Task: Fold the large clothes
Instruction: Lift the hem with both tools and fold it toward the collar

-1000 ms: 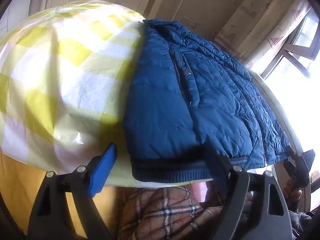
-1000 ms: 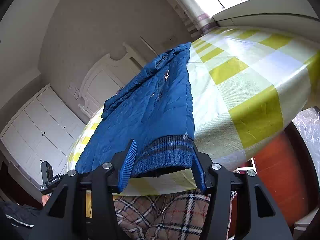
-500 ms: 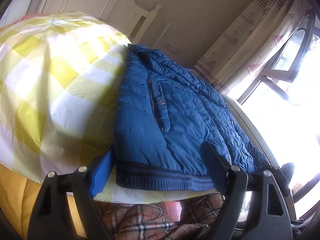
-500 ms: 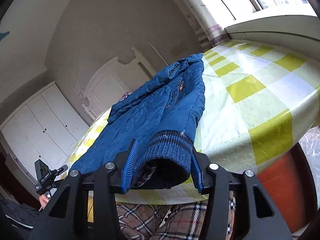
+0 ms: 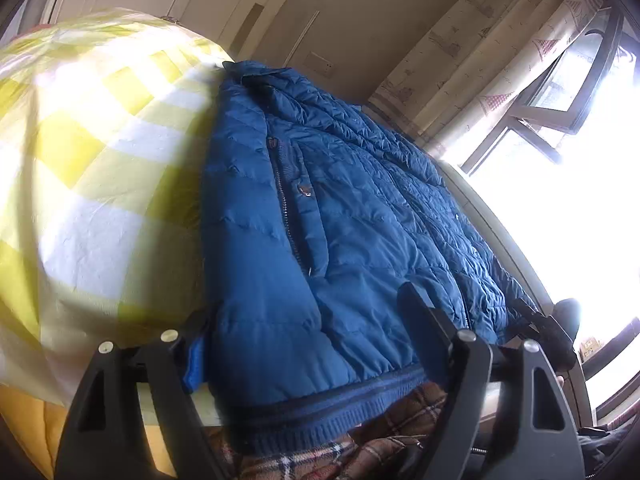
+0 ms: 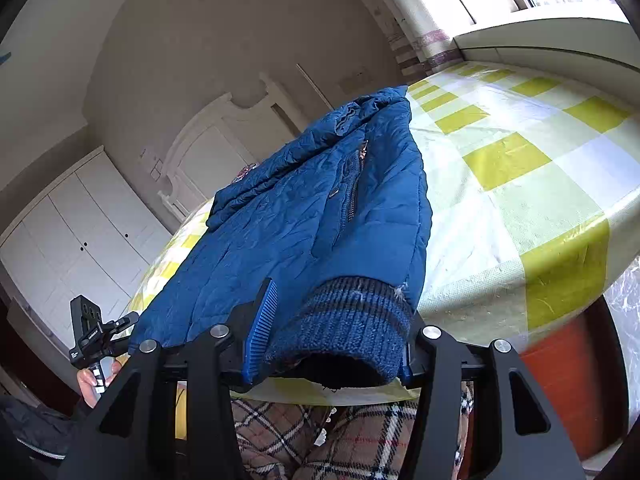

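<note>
A blue quilted jacket (image 5: 328, 232) lies on a table with a yellow and white checked cloth (image 5: 92, 184). Its ribbed hem (image 5: 320, 412) hangs over the near edge. My left gripper (image 5: 308, 344) has its fingers wide apart around the hem corner, without clamping it. In the right wrist view the jacket (image 6: 304, 216) stretches away, and my right gripper (image 6: 332, 340) stands with its fingers either side of the knitted hem end (image 6: 348, 328), touching it loosely. The checked cloth (image 6: 520, 184) runs to the right.
A plaid-clad lap (image 6: 320, 440) sits below the table edge. A window and curtain (image 5: 500, 52) are at the right, white wardrobes (image 6: 80, 232) and a white headboard (image 6: 216, 148) behind. The other gripper shows at the left edge (image 6: 92, 332).
Both grippers have pushed forward and tilted up at the hem; the hem now lies deeper between the fingers and is lifted a little off the table edge.
</note>
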`<state>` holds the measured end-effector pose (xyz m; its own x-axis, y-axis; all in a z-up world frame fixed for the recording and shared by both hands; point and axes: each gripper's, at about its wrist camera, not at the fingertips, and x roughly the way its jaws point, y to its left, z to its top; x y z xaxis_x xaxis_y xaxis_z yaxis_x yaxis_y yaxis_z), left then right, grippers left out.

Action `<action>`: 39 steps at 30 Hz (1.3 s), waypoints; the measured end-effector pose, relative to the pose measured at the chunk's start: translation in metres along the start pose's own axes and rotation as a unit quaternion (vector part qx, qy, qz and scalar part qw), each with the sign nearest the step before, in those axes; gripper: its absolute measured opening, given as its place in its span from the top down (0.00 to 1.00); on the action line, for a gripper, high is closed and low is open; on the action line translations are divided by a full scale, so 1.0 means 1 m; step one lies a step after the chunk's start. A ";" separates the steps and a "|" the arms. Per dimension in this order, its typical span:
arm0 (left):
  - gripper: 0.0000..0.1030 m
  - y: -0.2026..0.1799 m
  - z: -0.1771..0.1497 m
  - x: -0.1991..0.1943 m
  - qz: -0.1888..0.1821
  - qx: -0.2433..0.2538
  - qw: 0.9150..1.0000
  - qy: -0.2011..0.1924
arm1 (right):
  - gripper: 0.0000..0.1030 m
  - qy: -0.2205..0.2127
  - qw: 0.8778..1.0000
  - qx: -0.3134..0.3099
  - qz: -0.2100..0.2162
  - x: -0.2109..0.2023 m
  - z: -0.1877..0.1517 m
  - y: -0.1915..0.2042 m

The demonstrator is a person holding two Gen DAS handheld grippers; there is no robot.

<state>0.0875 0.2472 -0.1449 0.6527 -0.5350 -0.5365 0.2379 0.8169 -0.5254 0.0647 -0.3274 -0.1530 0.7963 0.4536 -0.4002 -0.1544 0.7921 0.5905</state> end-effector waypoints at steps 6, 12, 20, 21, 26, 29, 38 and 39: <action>0.37 0.033 0.011 0.002 -0.068 -0.090 0.994 -0.004 | 0.50 -0.002 1.000 0.028 0.013 0.011 0.008 -0.005; 0.64 0.006 0.025 0.028 -0.025 -0.038 0.999 0.014 | 0.63 0.005 1.000 0.020 -0.022 0.014 0.012 -0.001; 0.93 0.038 0.002 -0.063 -0.081 -0.064 0.994 -0.020 | 0.83 0.025 0.997 -0.050 0.054 -0.044 -0.018 0.047; 0.93 0.041 -0.003 -0.083 -0.095 -0.071 0.993 -0.029 | 0.83 0.028 0.995 -0.061 0.074 -0.056 -0.025 0.057; 0.93 0.049 -0.030 -0.153 -0.178 -0.097 0.975 -0.089 | 0.83 0.010 0.985 -0.095 0.141 -0.103 -0.041 0.099; 0.92 0.049 -0.015 -0.162 -0.231 -0.110 0.959 -0.123 | 0.83 -0.019 0.982 -0.118 0.149 -0.107 -0.007 0.125; 0.68 0.044 0.182 -0.040 -0.186 -0.211 0.948 -0.147 | 0.74 -0.012 0.996 0.032 0.082 0.047 0.188 0.129; 0.59 0.052 0.199 -0.016 -0.174 -0.233 0.946 -0.141 | 0.65 0.008 0.994 0.068 0.086 0.074 0.201 0.116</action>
<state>0.2323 0.3413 -0.0319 0.7754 -0.6210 -0.1145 0.1729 0.3831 -0.9074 0.2230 -0.2839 0.0263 0.7557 0.5848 -0.2948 -0.2069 0.6402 0.7398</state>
